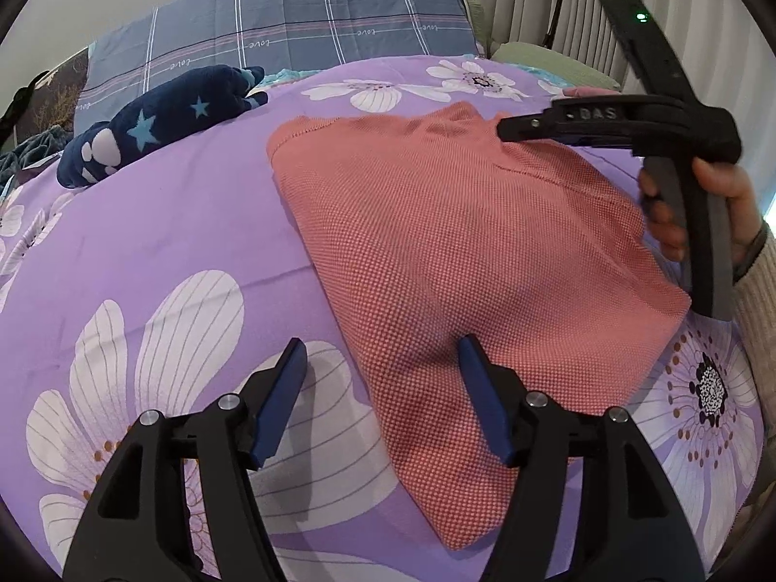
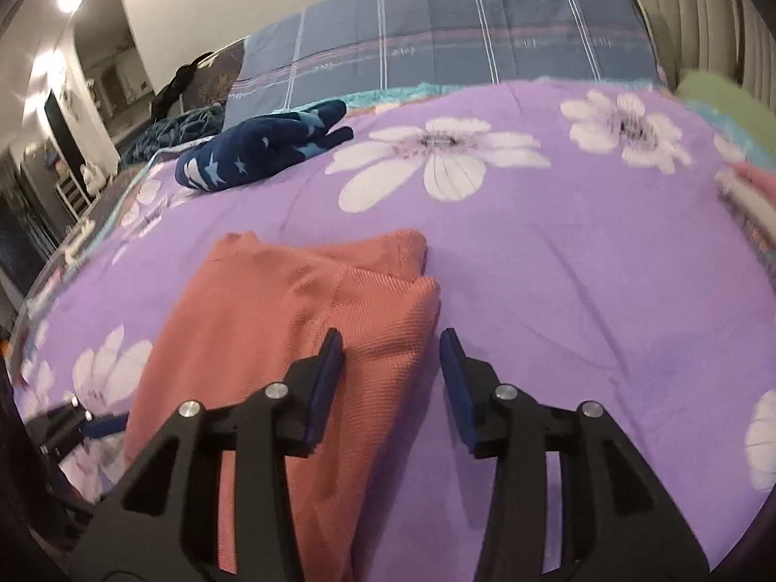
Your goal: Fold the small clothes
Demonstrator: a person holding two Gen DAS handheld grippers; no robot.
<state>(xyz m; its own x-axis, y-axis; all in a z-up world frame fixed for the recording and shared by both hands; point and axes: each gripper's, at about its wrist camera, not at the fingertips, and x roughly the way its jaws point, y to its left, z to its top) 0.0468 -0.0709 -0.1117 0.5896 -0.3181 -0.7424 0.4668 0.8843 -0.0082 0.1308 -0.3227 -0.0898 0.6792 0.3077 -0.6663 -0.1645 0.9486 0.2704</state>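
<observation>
Folded pink garment (image 2: 271, 339) — near end hidden behind right hand-held gripper (image 2: 392, 363).

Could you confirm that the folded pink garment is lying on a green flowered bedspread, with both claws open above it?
Not quite: the bedspread is purple, not green, as the left wrist view shows. The folded pink garment does lie on it, with the left claw and right claw open.

There is one pink folded cloth (image 1: 465, 262) on one purple bed cover (image 1: 194, 223). One dark blue star toy (image 1: 160, 121) lies there. One blue checked pillow (image 1: 281, 34) sits behind. Two grippers: left gripper (image 1: 383, 359), right gripper (image 2: 392, 347).
</observation>
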